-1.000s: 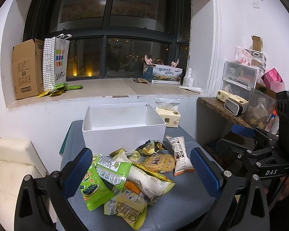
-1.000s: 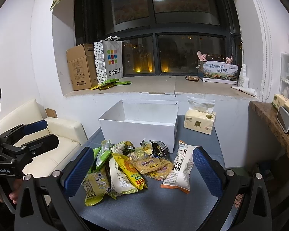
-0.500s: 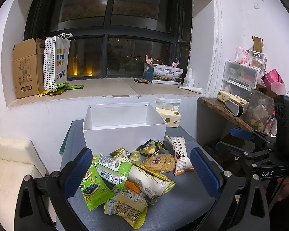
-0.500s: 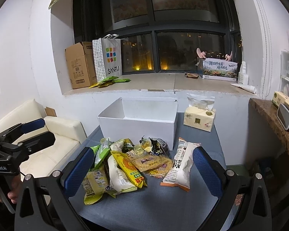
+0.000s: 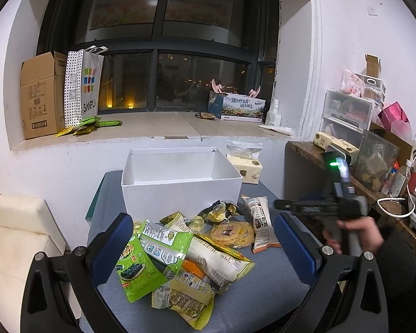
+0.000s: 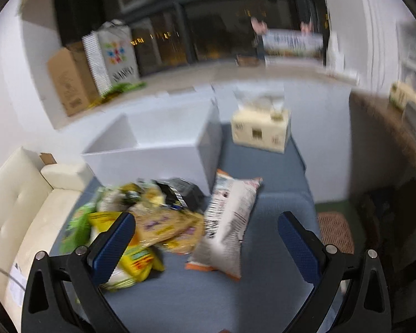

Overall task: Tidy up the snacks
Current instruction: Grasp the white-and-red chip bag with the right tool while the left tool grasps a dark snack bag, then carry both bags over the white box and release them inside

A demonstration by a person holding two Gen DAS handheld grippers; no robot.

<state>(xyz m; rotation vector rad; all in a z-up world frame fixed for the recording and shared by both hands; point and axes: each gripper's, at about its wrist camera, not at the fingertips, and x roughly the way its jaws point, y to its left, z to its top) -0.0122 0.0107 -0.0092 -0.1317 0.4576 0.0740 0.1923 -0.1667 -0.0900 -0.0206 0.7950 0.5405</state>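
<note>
**Q:** What are your tools doing?

**A:** My right tool [image 6: 205,244] has its blue pads spread wide, holding nothing. It hangs above the white-and-orange snack bag [image 6: 227,222], which lies at the centre of the right wrist view on the blue surface [image 6: 277,172]. That view is smeared with blur. My left tool [image 5: 202,247] is also wide and empty, low in its frame over the snack pile [image 5: 191,252].

**Q:** Where do the snacks sit?

**A:** All of them lie loose on the surface, in front of the open white box [image 5: 180,186] at mid-frame. I judge the box to be where they go, and it looks empty. A tissue pack [image 6: 260,133] stands just beside the box, toward the upper right.

**Q:** What could go wrong from here?

**A:** The white-and-orange bag touches the round cracker pack [image 6: 169,227] on its left. If my pads close off-centre, I could drag that pack along or crush what is inside. The glossy film may slip from a pinch at one edge. The green seaweed packet [image 5: 136,269] and its neighbours overlap, so lifting one could tip others off the near edge. With this blur, I may also misjudge my height and hit the surface.
</note>
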